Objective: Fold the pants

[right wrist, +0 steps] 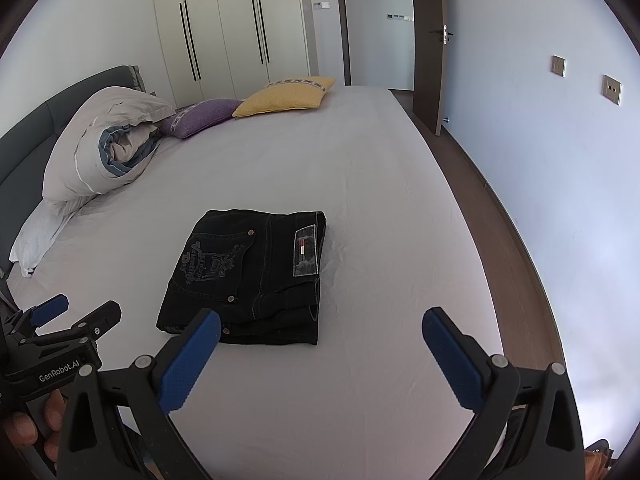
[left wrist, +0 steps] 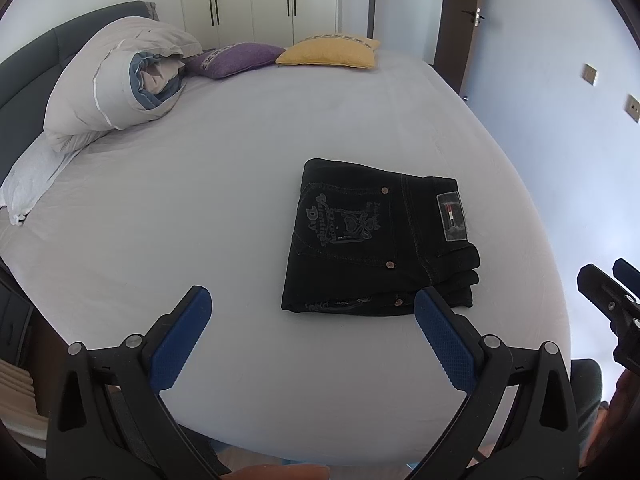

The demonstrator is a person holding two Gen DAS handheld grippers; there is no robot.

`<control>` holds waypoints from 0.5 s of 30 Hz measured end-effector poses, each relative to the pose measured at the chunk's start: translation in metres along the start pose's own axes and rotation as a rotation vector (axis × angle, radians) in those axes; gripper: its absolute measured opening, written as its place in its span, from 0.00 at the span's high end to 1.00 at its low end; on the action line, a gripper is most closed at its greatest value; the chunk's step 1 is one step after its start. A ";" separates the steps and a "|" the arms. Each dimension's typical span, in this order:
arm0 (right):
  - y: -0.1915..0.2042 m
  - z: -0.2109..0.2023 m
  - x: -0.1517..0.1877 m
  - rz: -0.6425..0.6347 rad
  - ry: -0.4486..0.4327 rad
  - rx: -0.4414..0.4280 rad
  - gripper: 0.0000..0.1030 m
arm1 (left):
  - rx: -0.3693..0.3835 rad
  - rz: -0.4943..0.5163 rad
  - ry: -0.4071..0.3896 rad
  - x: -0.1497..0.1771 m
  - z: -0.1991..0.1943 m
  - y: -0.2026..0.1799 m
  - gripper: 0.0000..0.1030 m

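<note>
Black jeans (left wrist: 376,240) lie folded into a compact stack on the white bed sheet, back pocket embroidery and a waistband patch facing up; the right wrist view has the same jeans (right wrist: 248,276) near its centre. My left gripper (left wrist: 312,304) hovers open above the sheet just in front of the stack, nothing between its blue pads. My right gripper (right wrist: 320,324) is also open and empty, held in front of the stack's near edge. Each gripper shows at the edge of the other's view: the right gripper (left wrist: 612,280) and the left gripper (right wrist: 76,308).
A rolled duvet (left wrist: 116,80) lies by the grey headboard at the left. A purple cushion (left wrist: 236,58) and a yellow cushion (left wrist: 332,52) rest at the bed's far end. Brown floor (right wrist: 508,248), a wall and an open door (right wrist: 428,44) run along the bed's right side.
</note>
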State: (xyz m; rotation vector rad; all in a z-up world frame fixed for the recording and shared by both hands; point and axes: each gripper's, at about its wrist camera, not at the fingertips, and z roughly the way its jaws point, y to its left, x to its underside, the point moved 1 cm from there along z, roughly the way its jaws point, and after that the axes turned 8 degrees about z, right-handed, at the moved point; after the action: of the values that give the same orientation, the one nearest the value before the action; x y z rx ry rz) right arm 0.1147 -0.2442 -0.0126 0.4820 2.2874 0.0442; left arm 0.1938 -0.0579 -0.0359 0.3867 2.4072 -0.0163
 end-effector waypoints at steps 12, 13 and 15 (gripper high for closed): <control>0.000 0.001 0.003 -0.002 0.004 -0.001 0.00 | -0.001 0.000 0.000 -0.001 -0.001 0.000 0.00; 0.000 0.001 0.005 -0.003 0.003 0.000 0.00 | -0.001 0.000 0.000 -0.001 -0.001 0.000 0.00; -0.001 0.001 0.003 -0.002 0.004 -0.001 0.00 | 0.000 0.000 0.000 -0.001 -0.001 0.000 0.00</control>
State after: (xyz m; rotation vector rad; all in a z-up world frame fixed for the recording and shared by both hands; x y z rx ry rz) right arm 0.1133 -0.2437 -0.0157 0.4792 2.2921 0.0451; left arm 0.1938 -0.0576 -0.0345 0.3872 2.4073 -0.0159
